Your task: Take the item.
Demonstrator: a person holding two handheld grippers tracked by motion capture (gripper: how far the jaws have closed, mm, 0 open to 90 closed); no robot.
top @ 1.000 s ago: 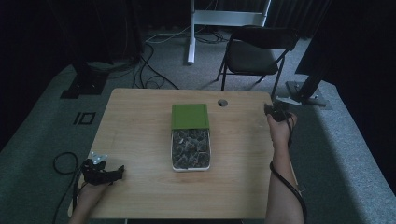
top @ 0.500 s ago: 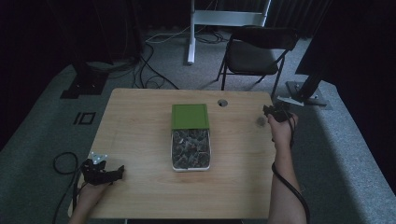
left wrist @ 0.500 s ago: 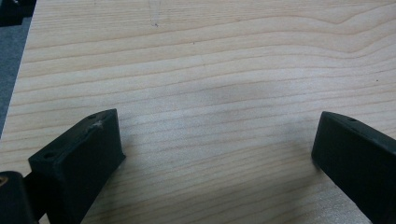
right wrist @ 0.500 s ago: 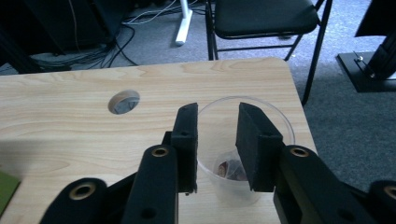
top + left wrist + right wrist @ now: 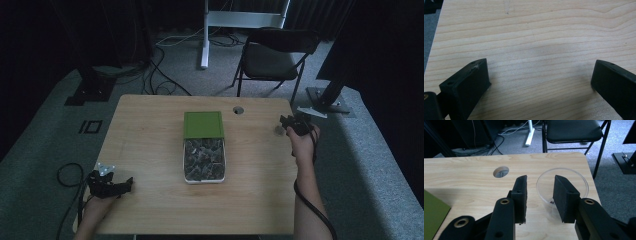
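A clear plastic cup (image 5: 574, 180) stands near the table's far right corner, with a small dark speck at its bottom; in the high view the cup (image 5: 276, 130) sits just left of my right gripper (image 5: 285, 123). My right gripper (image 5: 540, 178) straddles the cup's near wall, one jaw outside and one over the inside. Its jaws have just been opening, and the pads stand off the wall. My left gripper (image 5: 126, 184) rests at the table's front left, and in its own view the left gripper (image 5: 541, 66) is wide open over bare wood.
A white tray (image 5: 186, 161) full of several dark pieces (image 5: 202, 157) lies mid-table, its green lid (image 5: 202, 124) lying at its far end. A cable hole (image 5: 238, 109) is behind it. A black folding chair (image 5: 272, 57) stands beyond the table.
The right gripper's jaws have parted, and the clear cup now shows beside them. The left gripper has stayed where it was.
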